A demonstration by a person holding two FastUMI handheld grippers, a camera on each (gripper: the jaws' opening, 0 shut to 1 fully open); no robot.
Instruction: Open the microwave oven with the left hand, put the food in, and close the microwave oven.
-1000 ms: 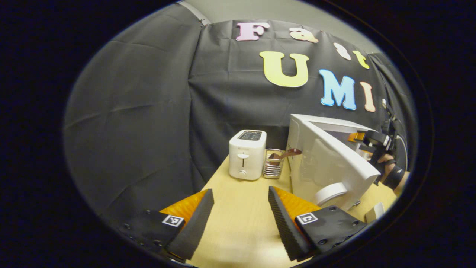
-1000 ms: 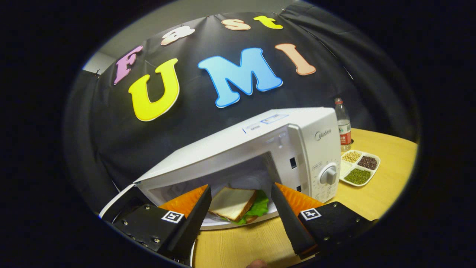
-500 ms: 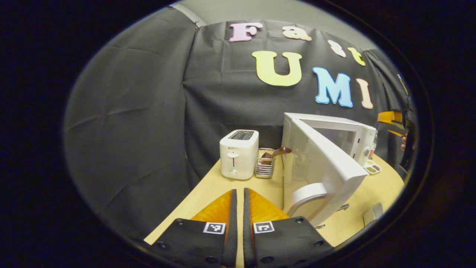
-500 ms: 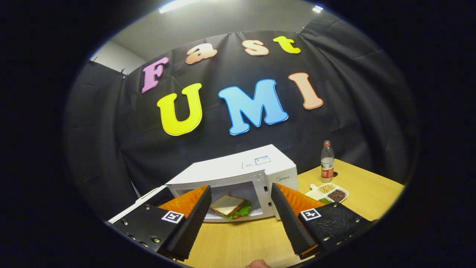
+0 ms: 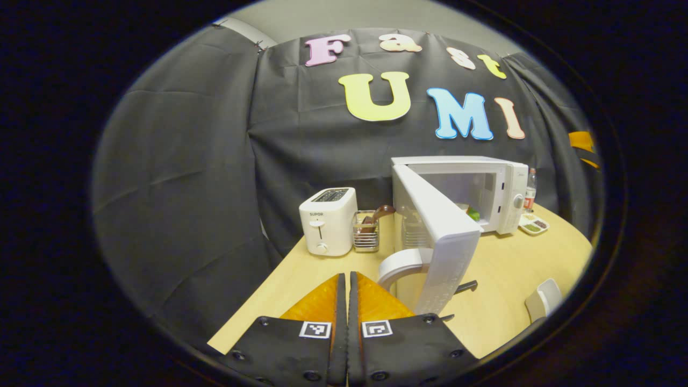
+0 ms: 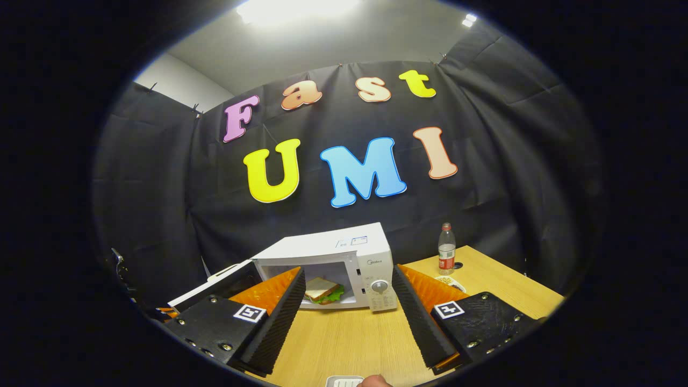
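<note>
The white microwave (image 5: 473, 180) stands on the wooden table with its door (image 5: 438, 236) swung wide open and its curved handle (image 5: 400, 263) facing me. My left gripper (image 5: 348, 293) is shut on nothing, low over the table just left of that handle. In the right gripper view the microwave (image 6: 344, 250) is farther off, and a sandwich (image 6: 322, 290) with lettuce lies on a plate inside the cavity. My right gripper (image 6: 348, 273) hangs open and empty, well back from the oven. A green bit of the food (image 5: 473, 214) shows past the door.
A white toaster (image 5: 328, 220) and a wire utensil rack (image 5: 366, 232) stand left of the microwave. A water bottle (image 6: 446, 255) and a divided dish of beans (image 5: 532, 224) sit to its right. A small white object (image 5: 545, 298) lies near the table's front edge.
My left gripper went from open to shut and swung toward the door's handle side. My right gripper pulled back and up from the cavity, still open, leaving the sandwich inside.
</note>
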